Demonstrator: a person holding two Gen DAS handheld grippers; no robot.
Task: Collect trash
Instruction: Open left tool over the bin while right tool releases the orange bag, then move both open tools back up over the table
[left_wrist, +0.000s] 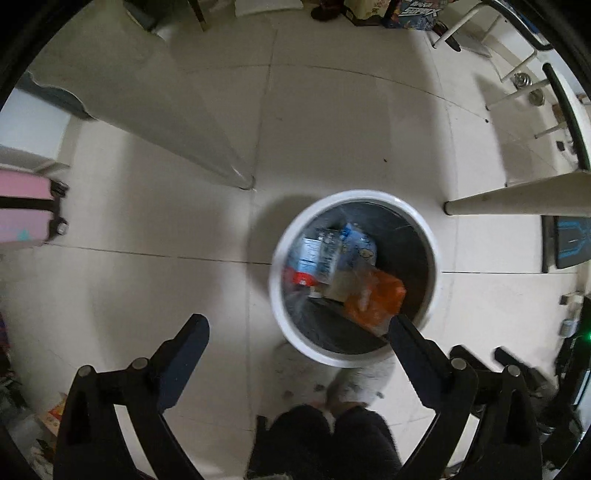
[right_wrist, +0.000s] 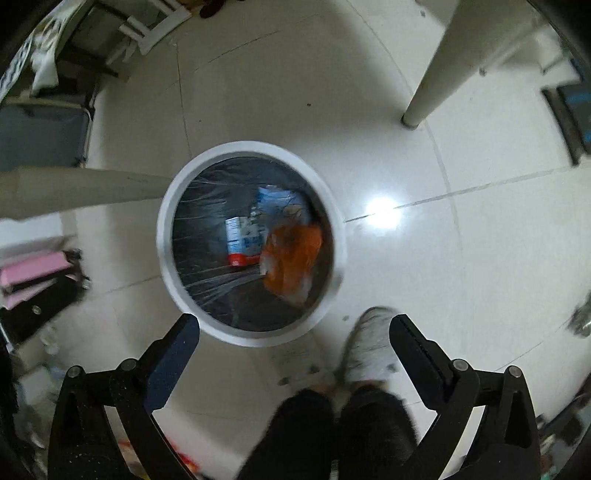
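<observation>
A round white bin (left_wrist: 282, 236) with a dark liner stands on the tiled floor below both grippers. Inside lie an orange wrapper (left_wrist: 375, 299), a blue-and-white carton (left_wrist: 319, 254) and a pale blue packet (left_wrist: 356, 242). My left gripper (left_wrist: 297, 328) points down beside the bin's near rim, jaws wide apart, nothing between the pads. In the right wrist view the same bin (right_wrist: 166, 225) holds the orange wrapper (right_wrist: 293, 254) and the carton (right_wrist: 240, 240). My right gripper (right_wrist: 295, 326) hangs open over the near rim, empty.
White table legs (left_wrist: 221, 155) (right_wrist: 424, 99) stand close to the bin. A person's dark trousers (left_wrist: 325, 439) and grey slippers (right_wrist: 369, 347) are just behind the grippers. A pink suitcase (left_wrist: 22, 210) sits at the left, a white chair frame (left_wrist: 517, 81) at the far right.
</observation>
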